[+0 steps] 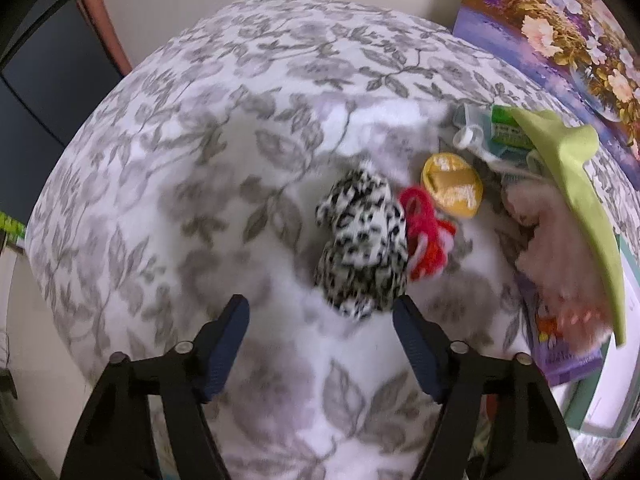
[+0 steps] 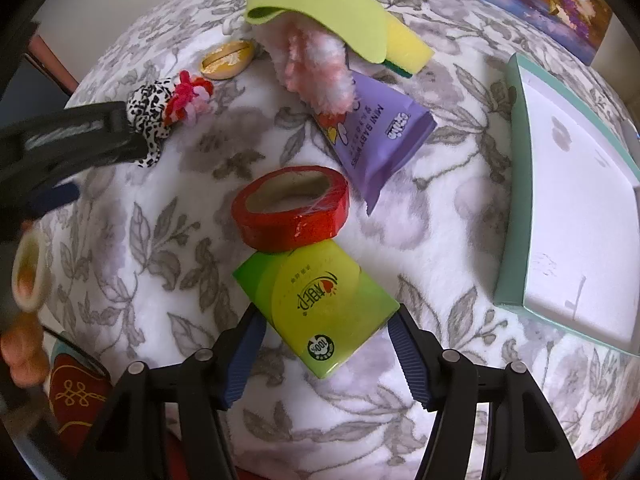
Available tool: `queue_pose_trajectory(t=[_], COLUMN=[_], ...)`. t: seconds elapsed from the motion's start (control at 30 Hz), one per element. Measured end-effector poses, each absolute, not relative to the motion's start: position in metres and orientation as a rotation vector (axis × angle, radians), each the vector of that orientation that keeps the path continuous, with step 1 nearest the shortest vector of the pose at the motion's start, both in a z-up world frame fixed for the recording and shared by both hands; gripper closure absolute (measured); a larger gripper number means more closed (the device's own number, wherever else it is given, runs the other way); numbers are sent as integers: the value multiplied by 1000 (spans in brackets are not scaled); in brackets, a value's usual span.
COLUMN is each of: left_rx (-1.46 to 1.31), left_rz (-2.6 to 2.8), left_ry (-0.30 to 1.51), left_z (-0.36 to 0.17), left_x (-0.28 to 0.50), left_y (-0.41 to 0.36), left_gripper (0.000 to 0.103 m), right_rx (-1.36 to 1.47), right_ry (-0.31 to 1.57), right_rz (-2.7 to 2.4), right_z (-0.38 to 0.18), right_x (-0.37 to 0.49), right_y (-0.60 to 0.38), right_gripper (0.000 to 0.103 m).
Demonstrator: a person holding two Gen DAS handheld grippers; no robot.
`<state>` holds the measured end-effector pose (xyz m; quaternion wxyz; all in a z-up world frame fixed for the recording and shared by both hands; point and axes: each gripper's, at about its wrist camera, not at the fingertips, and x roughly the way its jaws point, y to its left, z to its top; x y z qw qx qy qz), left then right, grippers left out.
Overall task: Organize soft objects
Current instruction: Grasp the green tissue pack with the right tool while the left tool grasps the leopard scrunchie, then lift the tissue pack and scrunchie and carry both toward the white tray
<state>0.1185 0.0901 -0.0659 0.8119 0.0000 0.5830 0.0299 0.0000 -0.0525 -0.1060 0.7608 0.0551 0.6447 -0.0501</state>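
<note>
A black-and-white spotted scrunchie (image 1: 360, 240) lies on the floral blanket (image 1: 192, 152). My left gripper (image 1: 322, 316) is open around its near end, and the right pad almost touches the fabric. A red-and-pink yarn scrunchie (image 1: 424, 236) rests against it. Under a lime green cloth (image 2: 320, 0) sits a pink fluffy piece (image 2: 316, 72) beside a yellow sponge (image 2: 408, 48). My right gripper (image 2: 326, 320) is shut on a green juice box (image 2: 316, 304), both pads on its sides. In the right wrist view the blurred left gripper (image 2: 60, 140) covers part of the spotted scrunchie (image 2: 148, 116).
A red tape roll (image 2: 292, 208) leans on the juice box. A purple wipes pack (image 2: 380, 132) and a yellow round lid (image 2: 228, 60) lie behind it. A teal tray (image 2: 516, 184) stands at the right. A beige tape roll (image 2: 28, 276) and fingers (image 2: 20, 352) are at the left.
</note>
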Motion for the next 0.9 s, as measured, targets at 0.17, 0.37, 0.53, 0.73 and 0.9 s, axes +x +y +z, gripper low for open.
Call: queue_pose_trajectory(t=[0.17, 0.37, 0.53, 0.73, 0.9], left_rx=[-9, 0, -48, -93, -114], left_rz=[18, -20, -35, -26, -37], left_ry=[1226, 1219, 1211, 1186, 1153], left_z=[-73, -74, -67, -50, -31], left_x=[132, 127, 122, 113, 106], left_y=[86, 78, 85, 95, 95], left_gripper=[54, 80, 90, 91, 91], right_rx=[126, 136, 134, 157, 180], right_ry=[1399, 1391, 1367, 1322, 1268], right_rz=[-114, -123, -119, -116, -121], right_z=[-100, -96, -78, -55, -35], right_x=[1, 5, 2, -3, -13], right_y=[-63, -70, -75, -84, -95], right_gripper=[38, 39, 41, 45, 74])
